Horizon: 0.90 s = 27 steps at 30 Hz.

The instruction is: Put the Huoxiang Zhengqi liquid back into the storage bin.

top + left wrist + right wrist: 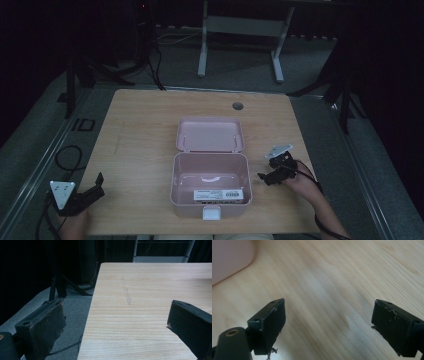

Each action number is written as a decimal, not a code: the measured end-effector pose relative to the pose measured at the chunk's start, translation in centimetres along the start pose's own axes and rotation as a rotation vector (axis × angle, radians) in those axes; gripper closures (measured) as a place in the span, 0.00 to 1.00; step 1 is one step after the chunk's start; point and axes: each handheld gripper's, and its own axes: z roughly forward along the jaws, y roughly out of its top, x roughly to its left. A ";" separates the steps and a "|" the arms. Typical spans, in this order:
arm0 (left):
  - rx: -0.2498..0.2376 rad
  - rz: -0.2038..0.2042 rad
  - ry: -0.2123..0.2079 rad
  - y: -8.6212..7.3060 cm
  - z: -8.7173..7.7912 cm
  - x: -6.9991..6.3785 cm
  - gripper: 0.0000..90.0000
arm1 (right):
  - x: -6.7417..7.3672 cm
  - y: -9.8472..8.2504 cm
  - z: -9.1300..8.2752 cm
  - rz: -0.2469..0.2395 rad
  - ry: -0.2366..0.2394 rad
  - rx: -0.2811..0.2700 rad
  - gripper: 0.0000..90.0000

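A pink box (pixel 210 186) is being shown open at the middle of the wooden table (pixel 140 150), toward the person's edge. Its lid (pixel 210 134) is being laid back flat behind the box, joined to it along the rear wall. A white label with a barcode (pixel 218 194) is being seen against the box's inner front wall, and a pale handle-shaped strip (pixel 210 178) on the box floor behind the label. A white latch (pixel 211 214) is being carried on the box's outer front wall.

Just to the right of the box, the right gripper (pixel 265 176) is being held low over the table, with its tips pointed toward the box's right wall and kept slightly apart from it. In the right gripper view, its jaws are being held wide apart with nothing but bare wood between them, and a pink corner of the box (pixel 229 257) is being seen at the upper left.

Well to the left of the box, at the table's near left corner, the left gripper (pixel 99 184) is being held with its jaws spread and empty. In the left gripper view, one jaw is being shown over the table's left edge and the other over the wood.

A round grommet hole (pixel 237 106) is being seen in the table beyond the lid.
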 end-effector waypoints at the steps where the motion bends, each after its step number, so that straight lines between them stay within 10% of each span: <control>1: 0.000 0.000 0.001 0.0 0.0 0.0 0.02 | -0.2 -0.3 0.1 0.024 -0.008 -0.013 0.13; 9: 0.000 0.001 0.001 0.0 0.0 0.0 0.02 | -1.3 -2.2 0.6 0.212 -0.112 -0.120 0.13; 27: -0.001 0.000 0.000 0.0 0.0 0.0 0.02 | -2.9 -4.9 0.0 0.426 -0.275 -0.237 0.13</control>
